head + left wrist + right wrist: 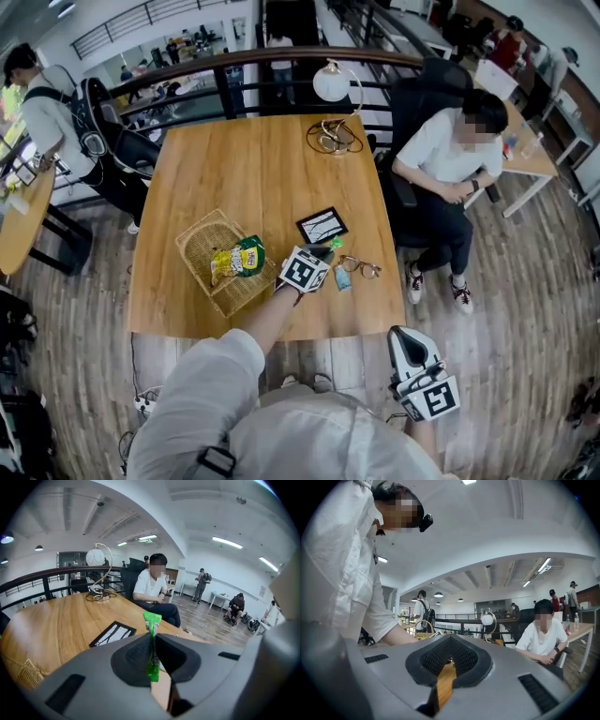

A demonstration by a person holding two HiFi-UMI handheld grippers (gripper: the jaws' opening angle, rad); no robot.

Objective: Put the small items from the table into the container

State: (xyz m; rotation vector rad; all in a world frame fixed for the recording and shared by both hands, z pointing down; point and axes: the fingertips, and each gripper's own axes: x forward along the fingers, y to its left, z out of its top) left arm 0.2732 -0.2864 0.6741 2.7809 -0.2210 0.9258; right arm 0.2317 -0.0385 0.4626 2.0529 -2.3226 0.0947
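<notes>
My left gripper (323,253) hangs over the wooden table (272,169), just right of the wicker basket (208,246). It is shut on a small green sachet (335,244). In the left gripper view the green sachet (152,641) stands upright, pinched between the dark pads of the left gripper (152,657). A yellow-green snack bag (238,259) lies in the basket. On the table lie a pair of glasses (360,267) and a small blue packet (342,278). My right gripper (403,337) is held off the table near my body; the right gripper (449,660) is shut on nothing.
A black framed card (322,225) lies beyond my left gripper. A globe lamp (330,82) with coiled cable (333,139) stands at the table's far edge. A seated person (450,159) is beside the table's right side. A railing (281,66) runs behind.
</notes>
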